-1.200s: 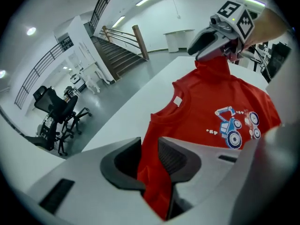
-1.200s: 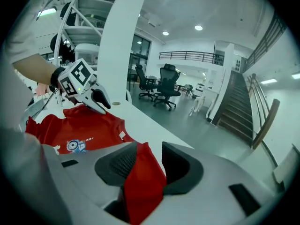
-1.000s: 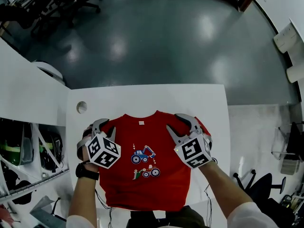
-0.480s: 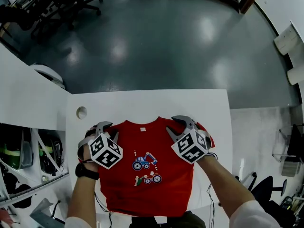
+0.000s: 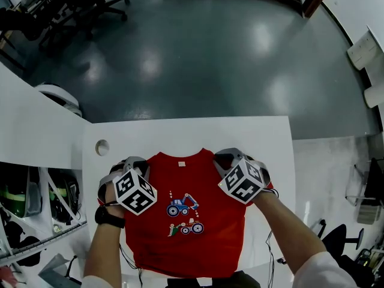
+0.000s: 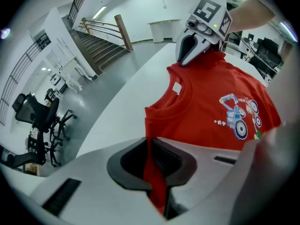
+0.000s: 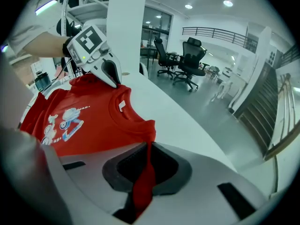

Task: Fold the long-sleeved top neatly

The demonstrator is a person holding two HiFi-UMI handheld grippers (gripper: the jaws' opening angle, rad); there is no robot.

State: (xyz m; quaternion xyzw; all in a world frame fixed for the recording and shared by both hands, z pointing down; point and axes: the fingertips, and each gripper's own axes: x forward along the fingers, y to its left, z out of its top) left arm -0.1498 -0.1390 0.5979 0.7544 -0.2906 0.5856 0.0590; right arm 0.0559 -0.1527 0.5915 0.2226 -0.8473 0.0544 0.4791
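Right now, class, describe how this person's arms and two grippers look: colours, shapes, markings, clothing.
The left gripper and right gripper are light grey, with curved beak-like jaws lined by dark ribbed pads. Each carries a white cube with black square markers. Thin dark cables hang below the wrists. The person wears white sleeves and a black watch on the left wrist.

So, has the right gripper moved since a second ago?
Yes. Against the collar label, the right gripper has shifted toward the table's far edge, onto the top's shoulder; its jaws have just been closing and now pinch the fabric.
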